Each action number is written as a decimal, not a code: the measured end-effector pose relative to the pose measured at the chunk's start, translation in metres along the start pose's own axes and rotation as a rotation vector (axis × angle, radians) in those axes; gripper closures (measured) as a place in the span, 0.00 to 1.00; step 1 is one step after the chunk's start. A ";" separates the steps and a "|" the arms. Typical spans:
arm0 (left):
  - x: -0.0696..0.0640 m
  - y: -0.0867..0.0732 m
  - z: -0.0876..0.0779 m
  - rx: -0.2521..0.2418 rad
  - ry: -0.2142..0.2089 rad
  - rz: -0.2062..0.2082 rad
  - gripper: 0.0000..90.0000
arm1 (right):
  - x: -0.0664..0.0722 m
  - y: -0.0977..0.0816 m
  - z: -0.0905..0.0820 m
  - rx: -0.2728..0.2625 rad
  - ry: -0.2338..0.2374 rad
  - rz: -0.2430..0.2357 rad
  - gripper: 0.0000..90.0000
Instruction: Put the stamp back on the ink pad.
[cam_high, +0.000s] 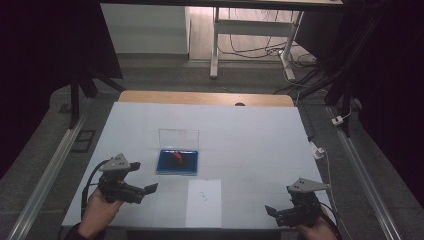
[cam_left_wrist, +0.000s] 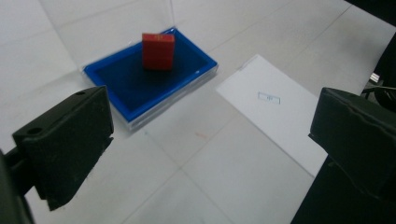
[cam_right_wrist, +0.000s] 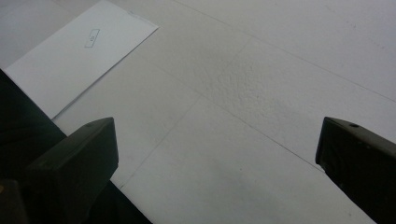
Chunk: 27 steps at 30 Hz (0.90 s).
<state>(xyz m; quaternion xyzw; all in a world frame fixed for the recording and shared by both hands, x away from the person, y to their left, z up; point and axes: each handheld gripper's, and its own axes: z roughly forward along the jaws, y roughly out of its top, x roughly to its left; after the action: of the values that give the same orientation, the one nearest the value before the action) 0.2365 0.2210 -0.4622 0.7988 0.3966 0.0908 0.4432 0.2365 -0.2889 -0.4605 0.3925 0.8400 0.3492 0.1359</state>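
Observation:
A blue tray (cam_high: 165, 166) with a clear upright lid (cam_high: 178, 138) lies mid-table; a small red block (cam_high: 177, 157) stands in it. In the left gripper view the red block (cam_left_wrist: 158, 51) stands upright on the blue tray (cam_left_wrist: 116, 79). A white sheet (cam_high: 204, 202) with a small printed mark lies in front of the tray. My left gripper (cam_high: 148, 190) is open, left of the sheet and short of the tray, jaws empty. My right gripper (cam_high: 271, 210) is open at the front right, over bare table. The sheet (cam_right_wrist: 74, 56) appears at that view's upper left.
The white table cover (cam_high: 250, 140) ends at a wooden edge (cam_high: 205, 98) at the back. A white plug and cable (cam_high: 318, 151) hang off the right side. Desk legs and cables stand on the floor beyond. The front table edge runs just under both hands.

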 end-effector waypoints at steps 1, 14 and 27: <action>0.000 -0.003 -0.002 -0.001 0.006 -0.001 0.00 | 0.000 0.000 0.000 -0.001 0.000 0.001 0.00; 0.000 -0.036 -0.031 0.025 0.100 -0.034 0.00 | -0.001 0.000 -0.001 -0.004 -0.002 0.004 0.00; 0.002 -0.053 -0.044 0.035 0.133 -0.095 0.00 | 0.001 0.000 0.001 0.009 -0.011 -0.007 0.00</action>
<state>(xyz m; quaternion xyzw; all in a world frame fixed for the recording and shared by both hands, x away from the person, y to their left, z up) 0.1867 0.2662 -0.4785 0.7790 0.4642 0.1156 0.4054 0.2362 -0.2876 -0.4605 0.3922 0.8420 0.3430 0.1398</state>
